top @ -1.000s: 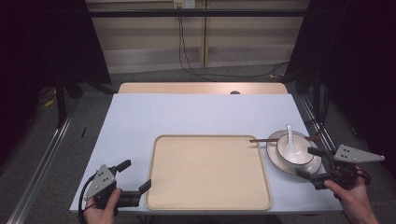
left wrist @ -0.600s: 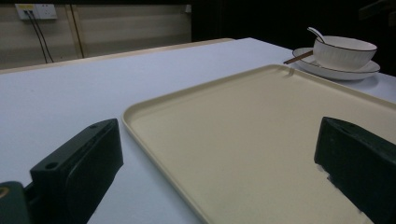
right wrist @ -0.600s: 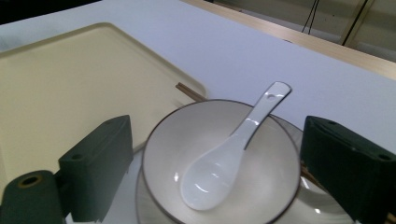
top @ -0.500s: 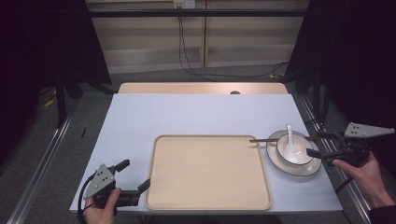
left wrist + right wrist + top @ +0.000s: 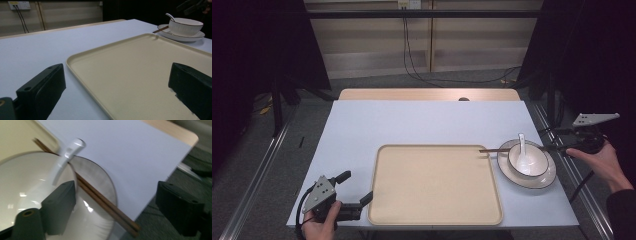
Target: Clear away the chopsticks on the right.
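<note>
A beige tray (image 5: 434, 185) lies at the table's front middle. To its right a white bowl (image 5: 528, 161) with a white spoon (image 5: 521, 141) stands on a plate (image 5: 512, 176). Brown chopsticks (image 5: 494, 149) lie across the plate's far side. My right gripper (image 5: 557, 146) is level at the table's right edge and points at their right ends. Its jaws have just been closing and stand open, with the chopsticks (image 5: 100, 200) between them untouched. One jaw is over the bowl (image 5: 30, 195), the other past the table edge. My left gripper (image 5: 354, 187) rests open at the tray's front left corner (image 5: 75, 60).
The plate (image 5: 100, 180) sits close to the table's right edge (image 5: 557, 195), with floor beyond. A wooden strip (image 5: 427, 94) runs along the far edge. Cables (image 5: 412, 55) hang at the back wall. Bare white table (image 5: 422, 122) stretches behind the tray.
My right hand has moved from the plate's front right away from me along the right edge, to the chopsticks' ends. Its jaws have narrowed slightly. The left gripper has not moved.
</note>
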Action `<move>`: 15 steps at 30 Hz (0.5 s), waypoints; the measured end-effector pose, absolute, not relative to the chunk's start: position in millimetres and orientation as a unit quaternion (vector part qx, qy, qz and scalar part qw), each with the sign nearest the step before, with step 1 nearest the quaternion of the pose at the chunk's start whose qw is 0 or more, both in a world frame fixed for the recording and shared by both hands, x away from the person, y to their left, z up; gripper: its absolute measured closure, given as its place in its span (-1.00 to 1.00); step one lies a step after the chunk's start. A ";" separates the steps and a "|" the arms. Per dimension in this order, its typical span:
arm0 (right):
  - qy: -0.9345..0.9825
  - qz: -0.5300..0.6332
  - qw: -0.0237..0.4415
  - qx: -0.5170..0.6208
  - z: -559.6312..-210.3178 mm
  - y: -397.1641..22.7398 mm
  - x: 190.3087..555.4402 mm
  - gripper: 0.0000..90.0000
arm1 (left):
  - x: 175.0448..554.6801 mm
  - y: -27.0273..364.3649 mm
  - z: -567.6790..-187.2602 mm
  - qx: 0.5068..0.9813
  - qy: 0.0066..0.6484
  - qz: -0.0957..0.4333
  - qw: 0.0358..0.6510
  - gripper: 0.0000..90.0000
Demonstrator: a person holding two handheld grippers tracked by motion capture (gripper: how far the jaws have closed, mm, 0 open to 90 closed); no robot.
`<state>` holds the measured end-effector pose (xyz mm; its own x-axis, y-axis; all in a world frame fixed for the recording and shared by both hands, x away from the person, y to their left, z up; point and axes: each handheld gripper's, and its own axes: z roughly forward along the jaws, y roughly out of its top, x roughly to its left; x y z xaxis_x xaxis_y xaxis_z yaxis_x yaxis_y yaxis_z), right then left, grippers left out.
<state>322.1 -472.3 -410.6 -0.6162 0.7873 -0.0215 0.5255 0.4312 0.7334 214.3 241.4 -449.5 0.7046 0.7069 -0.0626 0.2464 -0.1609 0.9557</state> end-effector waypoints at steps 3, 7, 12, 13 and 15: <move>0.844 0.327 0.170 0.390 -418.2 -472.7 336.2 -0.36 | 214.1 241.5 -449.7 0.734 0.324 0.205 0.561 -0.98; 0.861 0.315 0.163 0.364 -421.2 -466.0 346.2 0.15 | 214.2 241.5 -450.0 0.732 0.327 0.204 0.562 -0.97; 0.879 0.296 0.152 0.342 -424.0 -460.7 349.0 0.36 | 214.6 241.0 -449.8 0.736 0.322 0.205 0.560 -0.97; 0.883 0.297 0.142 0.335 -424.6 -460.1 349.6 0.45 | 214.5 241.3 -449.7 0.736 0.322 0.206 0.559 -0.97; 0.885 0.291 0.144 0.333 -425.7 -459.3 350.3 0.47 | 214.7 241.2 -450.1 0.734 0.324 0.206 0.560 -0.97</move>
